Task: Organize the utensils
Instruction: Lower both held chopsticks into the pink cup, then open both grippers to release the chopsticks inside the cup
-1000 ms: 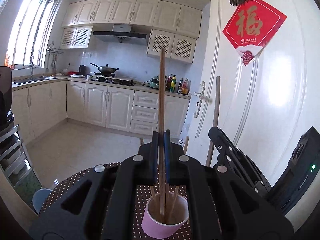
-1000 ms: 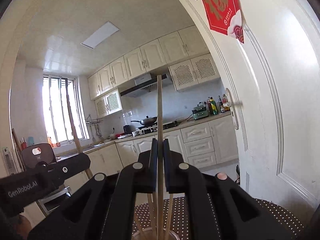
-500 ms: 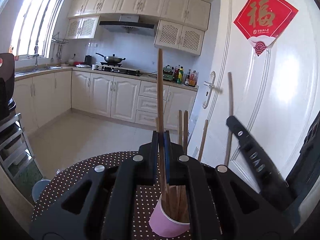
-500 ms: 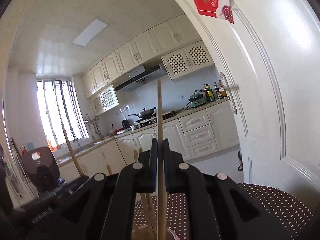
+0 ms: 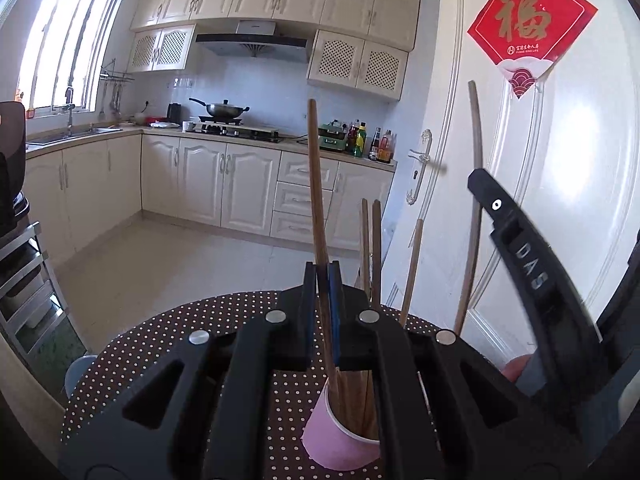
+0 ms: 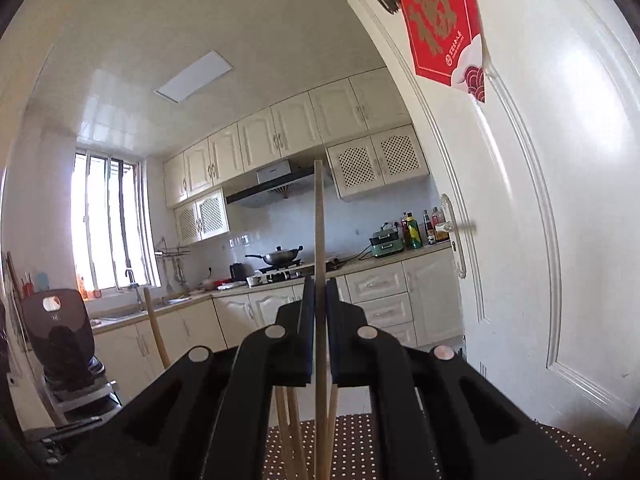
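A pink paper cup [image 5: 340, 436] stands on the brown polka-dot table [image 5: 160, 356] and holds several wooden chopsticks [image 5: 370, 240]. My left gripper [image 5: 322, 276] is shut on a darker chopstick [image 5: 316, 184] that leans left at the top, with its lower end inside the cup. My right gripper [image 6: 319, 284] is shut on a pale upright chopstick [image 6: 319, 224]; other chopsticks [image 6: 290, 424] rise below it. In the left wrist view, the right gripper's finger [image 5: 524, 276] shows at the right beside its chopstick [image 5: 475, 184]. The cup is hidden in the right wrist view.
A white door [image 5: 540, 208] with a red paper sign [image 5: 528, 28] stands close behind the table on the right. Kitchen cabinets [image 5: 224, 188] and a counter with a wok lie beyond. A metal rack [image 5: 24, 280] and a blue stool [image 5: 78, 372] are at the left.
My left gripper has sunk toward the cup, pushing its chopstick deeper, and the stick now leans left. The right gripper's finger has shifted right and up in the left wrist view.
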{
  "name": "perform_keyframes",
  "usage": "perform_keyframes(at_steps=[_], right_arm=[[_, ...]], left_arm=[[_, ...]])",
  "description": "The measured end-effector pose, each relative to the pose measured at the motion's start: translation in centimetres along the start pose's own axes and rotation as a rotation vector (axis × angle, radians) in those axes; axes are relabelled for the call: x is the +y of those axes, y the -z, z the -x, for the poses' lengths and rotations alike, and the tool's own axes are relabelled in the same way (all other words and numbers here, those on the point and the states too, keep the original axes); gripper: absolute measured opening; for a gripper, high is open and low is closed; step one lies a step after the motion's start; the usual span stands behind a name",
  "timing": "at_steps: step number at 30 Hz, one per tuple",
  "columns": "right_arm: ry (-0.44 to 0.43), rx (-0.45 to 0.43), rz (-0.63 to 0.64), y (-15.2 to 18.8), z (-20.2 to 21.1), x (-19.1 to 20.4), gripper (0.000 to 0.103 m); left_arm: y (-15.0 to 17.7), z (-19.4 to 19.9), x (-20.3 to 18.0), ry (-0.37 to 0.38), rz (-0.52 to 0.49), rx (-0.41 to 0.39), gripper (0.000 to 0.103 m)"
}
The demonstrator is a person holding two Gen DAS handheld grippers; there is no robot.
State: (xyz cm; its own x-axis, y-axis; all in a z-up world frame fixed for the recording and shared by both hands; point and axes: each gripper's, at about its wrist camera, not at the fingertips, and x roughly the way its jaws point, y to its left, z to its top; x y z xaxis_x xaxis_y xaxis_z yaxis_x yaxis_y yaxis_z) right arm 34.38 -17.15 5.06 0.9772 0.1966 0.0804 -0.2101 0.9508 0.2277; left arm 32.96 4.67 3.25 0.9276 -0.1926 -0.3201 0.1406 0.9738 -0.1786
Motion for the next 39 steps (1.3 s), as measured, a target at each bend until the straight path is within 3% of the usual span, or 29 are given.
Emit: perform_keyframes(at_steps=[12, 19, 31, 33, 35, 39], right_arm=[[0.027, 0.086, 0.002, 2.3, -0.7, -0.5, 0.004], [0.033, 0.184, -0.02, 3.4, -0.9, -0.8, 0.004], [0.072, 0.253, -0.005, 4.3, -0.7, -1.2, 0.008], [0.072, 0.258, 0.004, 4.2, -0.6, -1.1, 0.016], [0.105, 0.269, 0.024, 4.2, -0.6, -0.9, 0.054], [0.112, 0.294, 0.012, 4.1, -0.2, -0.7, 0.059]], left_arm=[[1.3, -1.9, 0.4, -0.005, 0.005, 0.047, 0.01], [1.7, -2.4, 0.3, 0.007, 0.009, 0.064, 0.01], [2.2, -2.5, 0.1, 0.03, 0.004, 0.092, 0.009], [2.2, -2.4, 0.2, 0.036, 0.005, 0.1, 0.009], [2.3, -2.6, 0.4, 0.048, 0.016, 0.115, 0.01], [2.3, -3.0, 0.9, 0.051, 0.035, 0.144, 0.01]])
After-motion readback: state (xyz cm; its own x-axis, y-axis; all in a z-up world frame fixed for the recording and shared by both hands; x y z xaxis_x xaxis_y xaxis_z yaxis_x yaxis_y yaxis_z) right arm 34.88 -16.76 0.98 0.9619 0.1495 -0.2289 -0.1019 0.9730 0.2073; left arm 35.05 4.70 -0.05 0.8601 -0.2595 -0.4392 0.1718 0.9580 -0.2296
